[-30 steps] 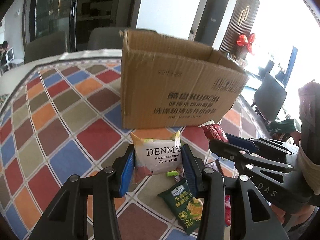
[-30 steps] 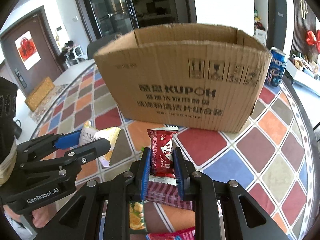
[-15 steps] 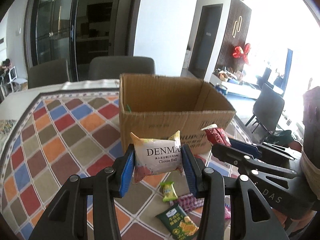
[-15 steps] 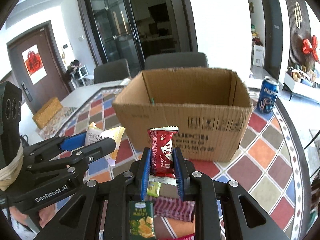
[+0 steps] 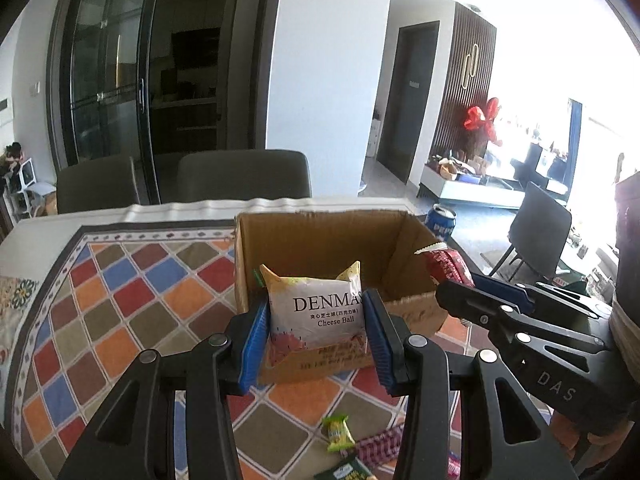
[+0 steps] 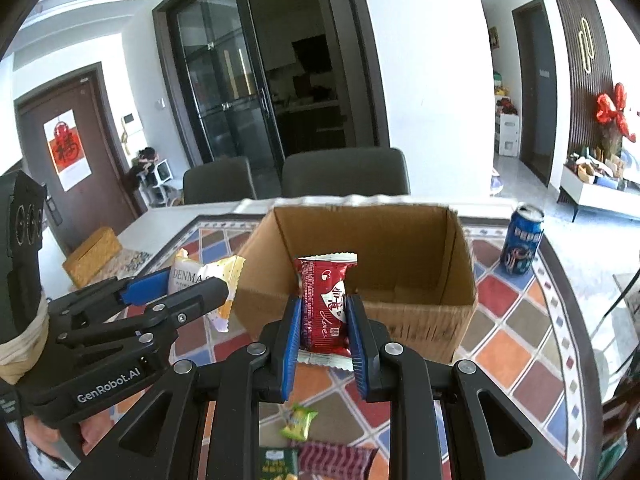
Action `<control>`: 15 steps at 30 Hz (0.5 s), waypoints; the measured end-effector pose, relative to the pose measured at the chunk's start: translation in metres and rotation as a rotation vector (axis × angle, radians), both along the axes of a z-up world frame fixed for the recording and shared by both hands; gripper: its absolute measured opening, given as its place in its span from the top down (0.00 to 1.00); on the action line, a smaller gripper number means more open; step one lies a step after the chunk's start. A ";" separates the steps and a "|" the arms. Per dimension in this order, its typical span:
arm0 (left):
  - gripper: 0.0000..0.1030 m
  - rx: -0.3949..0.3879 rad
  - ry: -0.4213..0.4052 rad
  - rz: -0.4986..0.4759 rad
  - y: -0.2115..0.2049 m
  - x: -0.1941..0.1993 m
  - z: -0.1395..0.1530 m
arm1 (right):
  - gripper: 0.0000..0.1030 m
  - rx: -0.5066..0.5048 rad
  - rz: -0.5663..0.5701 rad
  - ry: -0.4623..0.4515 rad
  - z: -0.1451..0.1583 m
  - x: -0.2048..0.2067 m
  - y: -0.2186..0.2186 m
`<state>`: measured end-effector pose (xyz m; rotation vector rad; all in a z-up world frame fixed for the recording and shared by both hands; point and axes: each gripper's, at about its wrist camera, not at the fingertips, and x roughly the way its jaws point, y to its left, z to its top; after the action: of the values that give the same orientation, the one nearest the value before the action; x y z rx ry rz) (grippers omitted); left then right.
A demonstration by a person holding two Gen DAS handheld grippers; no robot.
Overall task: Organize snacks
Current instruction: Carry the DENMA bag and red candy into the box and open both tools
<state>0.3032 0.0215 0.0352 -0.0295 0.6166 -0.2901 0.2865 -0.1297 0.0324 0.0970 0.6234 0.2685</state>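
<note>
While I angle both grippers downward, left gripper (image 5: 316,330) clamps the cheese-ball packet (image 5: 318,312), right gripper (image 6: 324,330) clamps the red wafer packet (image 6: 325,300), cardboard box (image 6: 420,312) just beyond their fingertips.

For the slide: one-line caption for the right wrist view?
Right gripper holds a red snack packet before the open cardboard box; left gripper beside it grips a Cheese Ball bag.

Both tongs rose w/ their loads: left tongs (image 5: 316,332) lifted the cheese-ball bag (image 5: 316,312) off the tabletop (image 5: 132,312), right tongs (image 6: 323,328) lifted the red pack (image 6: 325,304). Both now sit before the box (image 6: 436,316) opening, its inside now visible. Loose snacks (image 6: 298,422) fell further below.
</note>
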 end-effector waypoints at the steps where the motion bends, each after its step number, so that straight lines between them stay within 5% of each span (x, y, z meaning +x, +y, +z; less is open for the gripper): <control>1: 0.56 0.002 -0.003 0.000 -0.001 0.002 0.002 | 0.77 0.000 -0.003 -0.006 0.003 0.003 -0.001; 15: 0.56 0.029 0.011 -0.002 -0.010 0.054 0.002 | 0.77 -0.026 -0.025 -0.016 0.012 0.050 -0.012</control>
<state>0.3568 0.0116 0.0368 -0.0024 0.6313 -0.2827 0.3369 -0.1417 0.0444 0.0779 0.6097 0.2370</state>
